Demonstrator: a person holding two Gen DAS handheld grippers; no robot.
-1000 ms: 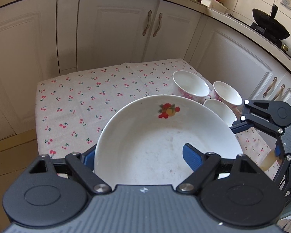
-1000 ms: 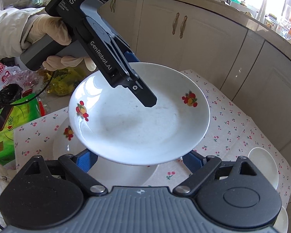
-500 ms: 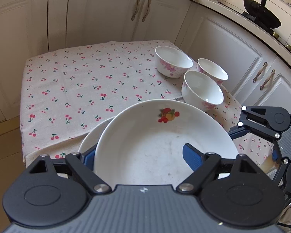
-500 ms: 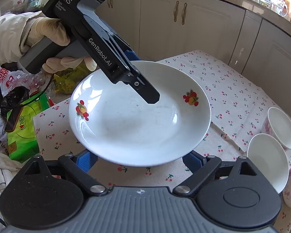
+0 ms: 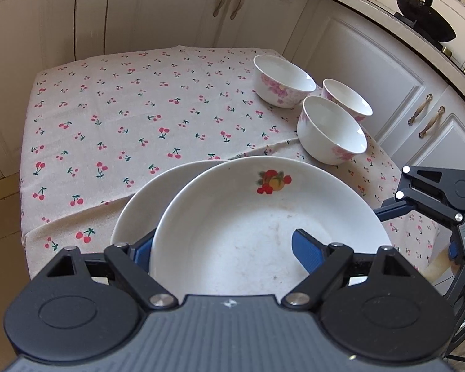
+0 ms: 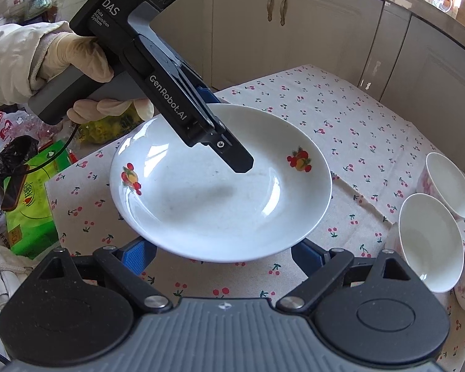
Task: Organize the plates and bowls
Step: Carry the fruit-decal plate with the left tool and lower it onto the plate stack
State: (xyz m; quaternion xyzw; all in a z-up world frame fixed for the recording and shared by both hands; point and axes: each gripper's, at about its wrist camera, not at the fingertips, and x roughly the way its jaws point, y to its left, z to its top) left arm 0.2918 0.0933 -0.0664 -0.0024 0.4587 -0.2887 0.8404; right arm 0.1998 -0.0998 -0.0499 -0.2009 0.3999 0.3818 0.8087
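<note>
My left gripper (image 5: 223, 248) is shut on the rim of a white plate with fruit prints (image 5: 263, 217) and holds it just above a second white plate (image 5: 145, 198) on the table's near edge. In the right wrist view the held plate (image 6: 220, 192) hangs over the cherry-print cloth with the left gripper (image 6: 232, 155) clamped on it. My right gripper (image 6: 223, 254) is open with its blue fingers spread under the plate's near rim. Three white bowls with pink flowers (image 5: 331, 130) stand at the table's right side.
The small table has a cherry-print cloth (image 5: 124, 117). White cabinets (image 5: 186, 6) surround it closely. A green box (image 6: 31, 198) and bags lie on the floor to the left. A black wok (image 5: 424, 24) sits on the counter at the back right.
Both grippers have moved with the plate toward the table's near edge, and the plate has come lower. The second plate beneath now shows more on the left.
</note>
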